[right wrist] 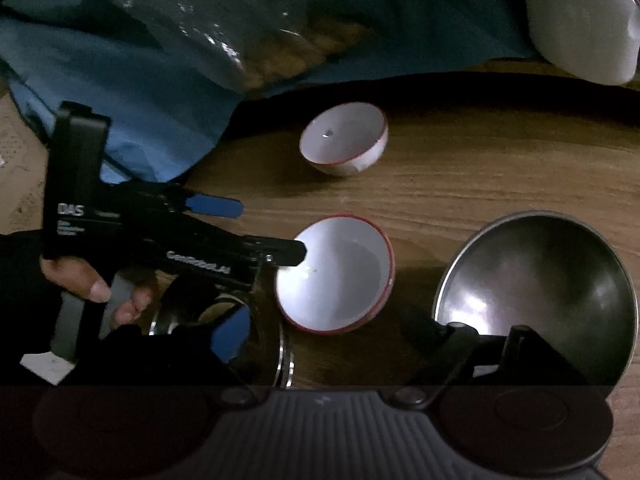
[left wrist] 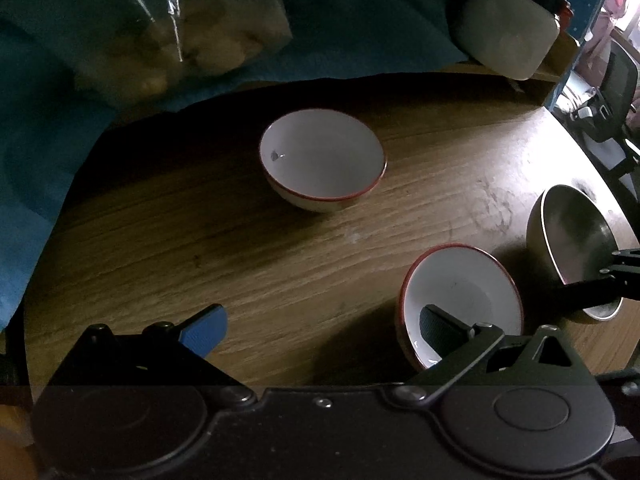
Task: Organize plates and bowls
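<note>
Steel bowl (right wrist: 560,280) right, two red-rimmed bowls (right wrist: 340,276), left gripper (right wrist: 264,232) open beside nearer.

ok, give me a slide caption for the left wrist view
Left tool open, one finger inside the near red-rimmed bowl, on a wooden table.

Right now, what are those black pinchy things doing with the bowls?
A person holds a gripper in each hand over a wooden table. The left gripper is open, with one finger dipped inside the nearer white bowl. The right gripper, also open, sits by the rim of the steel bowl. A farther white bowl stands alone, untouched.
</note>
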Motion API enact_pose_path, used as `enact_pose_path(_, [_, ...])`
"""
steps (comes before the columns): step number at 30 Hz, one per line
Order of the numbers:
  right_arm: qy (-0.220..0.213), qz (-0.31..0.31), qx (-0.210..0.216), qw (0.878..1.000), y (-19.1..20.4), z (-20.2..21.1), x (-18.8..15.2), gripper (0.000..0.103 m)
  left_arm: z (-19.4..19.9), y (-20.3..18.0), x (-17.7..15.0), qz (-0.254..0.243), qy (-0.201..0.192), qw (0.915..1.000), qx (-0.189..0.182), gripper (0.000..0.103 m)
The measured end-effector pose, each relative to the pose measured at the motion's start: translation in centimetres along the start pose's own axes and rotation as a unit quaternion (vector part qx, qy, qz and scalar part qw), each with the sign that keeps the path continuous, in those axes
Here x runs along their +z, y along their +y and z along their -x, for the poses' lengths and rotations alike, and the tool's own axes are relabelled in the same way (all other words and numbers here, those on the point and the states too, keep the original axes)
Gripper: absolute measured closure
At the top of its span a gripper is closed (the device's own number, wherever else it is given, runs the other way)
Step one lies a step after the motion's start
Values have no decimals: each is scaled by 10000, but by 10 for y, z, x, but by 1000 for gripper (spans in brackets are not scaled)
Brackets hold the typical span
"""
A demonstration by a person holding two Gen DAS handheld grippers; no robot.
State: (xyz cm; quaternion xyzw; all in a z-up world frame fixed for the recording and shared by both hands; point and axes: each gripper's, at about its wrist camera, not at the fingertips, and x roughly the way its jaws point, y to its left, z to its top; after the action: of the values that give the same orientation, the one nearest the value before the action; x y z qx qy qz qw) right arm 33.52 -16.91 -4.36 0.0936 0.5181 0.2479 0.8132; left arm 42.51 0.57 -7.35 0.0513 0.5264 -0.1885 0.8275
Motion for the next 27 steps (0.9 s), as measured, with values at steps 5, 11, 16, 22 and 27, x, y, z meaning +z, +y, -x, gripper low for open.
enact_pose_path(5, [86, -74, -190, 9998, 2, -10, 1, 24, 2, -1, -1, -58, -38, 9999, -95, 2])
enact_pose_path(11, [87, -87, -394, 9991, 4, -21, 2, 35, 5, -7, -5, -168, -55, 9994, -300, 14])
enact_pose_path(16, [122, -56, -485, 9987, 6, -26, 3, 40, 5, -11, -9, -199, -33, 9988, -448, 30])
enact_pose_path(22, [204, 0, -676, 9975, 8, -31, 4, 43, 2, -16, -9, -103, 32, 9983, -576, 55])
enact_pose_path(27, [209, 62, -767, 9968, 9, -33, 4, 51, 1, -17, -9, 15, 82, 9979, -637, 70])
